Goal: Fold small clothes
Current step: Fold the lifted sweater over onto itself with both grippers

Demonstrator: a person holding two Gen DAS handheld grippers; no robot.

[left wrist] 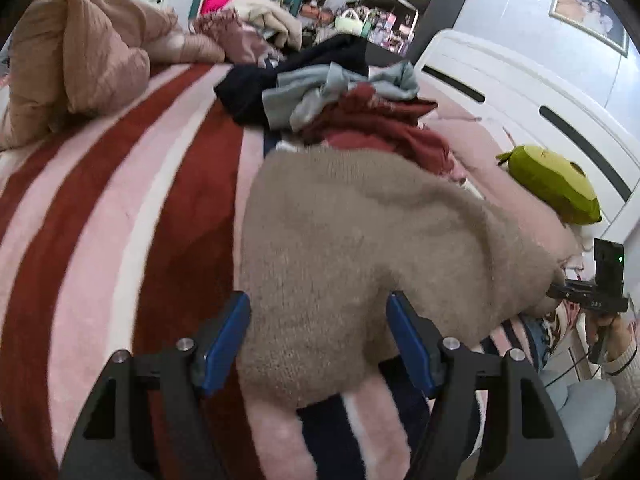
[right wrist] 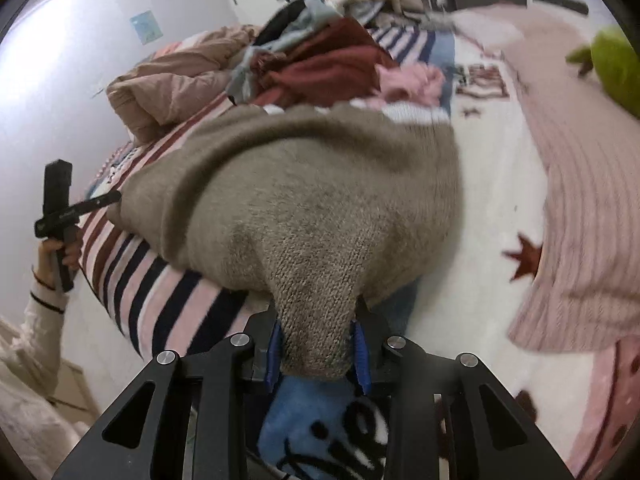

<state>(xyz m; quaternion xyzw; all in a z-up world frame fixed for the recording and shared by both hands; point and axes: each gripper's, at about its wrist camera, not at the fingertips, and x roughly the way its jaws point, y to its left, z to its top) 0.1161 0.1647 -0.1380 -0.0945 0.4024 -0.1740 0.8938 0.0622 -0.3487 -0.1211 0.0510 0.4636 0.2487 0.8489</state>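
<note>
A beige knit sweater (left wrist: 360, 240) lies bunched on the striped bed cover (left wrist: 100, 240). In the left wrist view my left gripper (left wrist: 316, 304) is open, its blue pads (left wrist: 224, 340) standing wide on either side of the sweater's near edge, which fills the gap between them. In the right wrist view my right gripper (right wrist: 316, 332) is shut on a narrow fold of the same sweater (right wrist: 300, 200), which stretches away from the pads. Each gripper also shows in the other's view, held by a hand in a white sleeve: the right gripper (left wrist: 560, 292) at the sweater's right end, the left gripper (right wrist: 114, 198) at its left corner.
Behind the sweater is a pile of dark red (left wrist: 380, 132), grey (left wrist: 340, 88) and black (left wrist: 300, 68) clothes. A brown duvet (left wrist: 80, 60) lies far left and a green plush toy (left wrist: 556, 184) by the white headboard (left wrist: 520, 92). A pink ribbed garment (right wrist: 580, 220) lies to the right.
</note>
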